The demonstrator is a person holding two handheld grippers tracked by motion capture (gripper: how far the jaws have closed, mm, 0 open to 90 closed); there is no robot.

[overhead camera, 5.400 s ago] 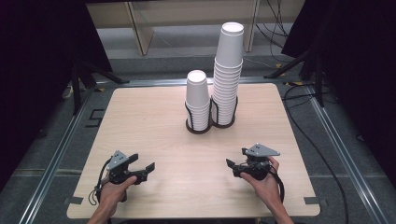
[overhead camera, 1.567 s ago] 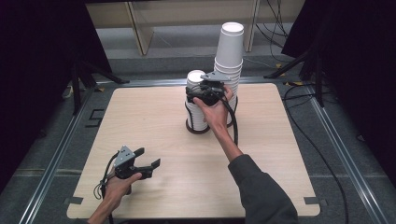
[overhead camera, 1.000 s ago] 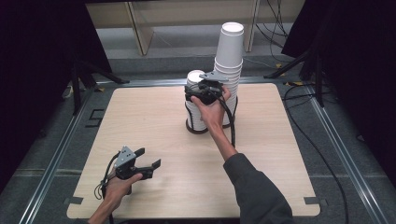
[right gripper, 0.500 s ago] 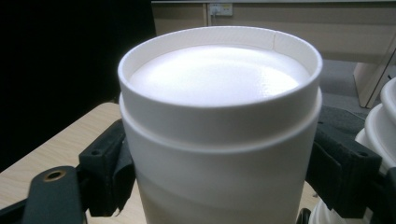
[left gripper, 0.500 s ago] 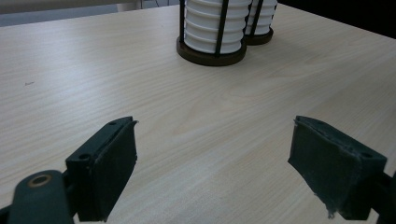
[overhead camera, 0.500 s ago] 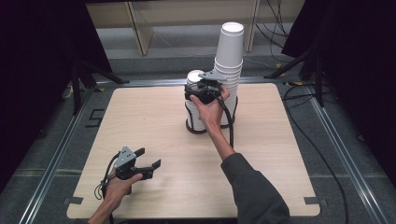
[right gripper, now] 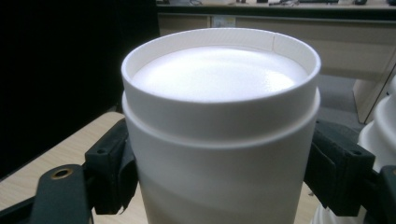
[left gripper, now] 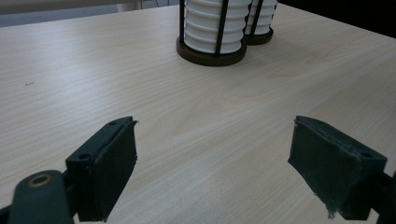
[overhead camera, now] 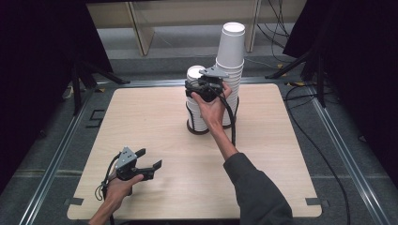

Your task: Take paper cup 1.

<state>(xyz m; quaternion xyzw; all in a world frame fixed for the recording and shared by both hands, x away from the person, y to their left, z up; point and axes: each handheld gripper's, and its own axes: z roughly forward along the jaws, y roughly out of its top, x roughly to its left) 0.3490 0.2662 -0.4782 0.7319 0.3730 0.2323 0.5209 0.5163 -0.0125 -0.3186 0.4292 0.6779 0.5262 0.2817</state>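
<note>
— At the worktop's (overhead camera: 141,117) far middle, what does the right gripper (overhead camera: 202,89) hold?
— Its jaws clasp the top paper cup (right gripper: 219,135), smooth, white, upturned, on the shorter stack (overhead camera: 196,105). Its lower edge is cut off.
— And the left gripper (overhead camera: 149,161)?
— Jaws spread wide, holding nothing, low over pale woodgrain.

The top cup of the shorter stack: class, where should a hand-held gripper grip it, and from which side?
Grip the top cup on its side wall just under the upturned base rim, coming level from the near side. It sits upside down, so nothing but the round wall offers hold; the right hand-held gripper already straddles it there.
</note>
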